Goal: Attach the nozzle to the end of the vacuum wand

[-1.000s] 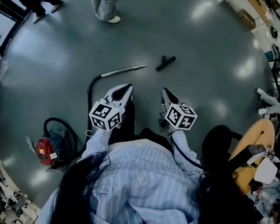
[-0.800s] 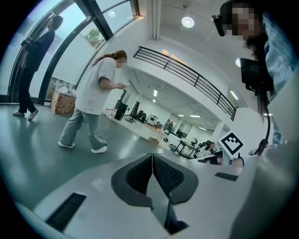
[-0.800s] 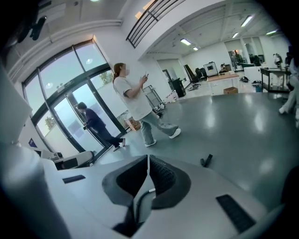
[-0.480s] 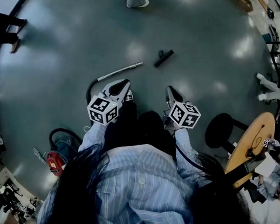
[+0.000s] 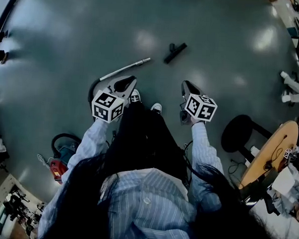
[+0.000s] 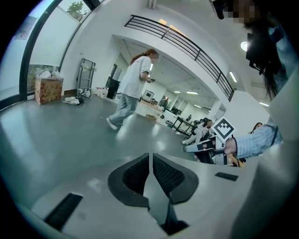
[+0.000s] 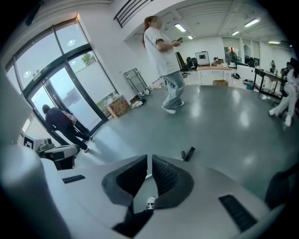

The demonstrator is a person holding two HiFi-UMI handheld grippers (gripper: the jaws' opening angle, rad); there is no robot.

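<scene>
Lying on the glossy grey floor (image 5: 68, 41), the black T-shaped plastic nozzle (image 5: 175, 53) sits apart from the silver metal vacuum wand (image 5: 126, 68), whose free end points roughly toward it. Nearer the person, the left gripper (image 5: 129, 81) and right gripper (image 5: 185, 85) hover over the floor, jaws clenched together on nothing. A red canister vacuum cleaner (image 5: 59, 162) stands at lower left.

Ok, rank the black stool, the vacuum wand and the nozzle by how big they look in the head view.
1. black stool: broadest shape, though its raised seat sits nearer the camera.
2. vacuum wand: longer than the stool is wide, but thin; first by length alone.
3. nozzle: clearly smallest.
</scene>
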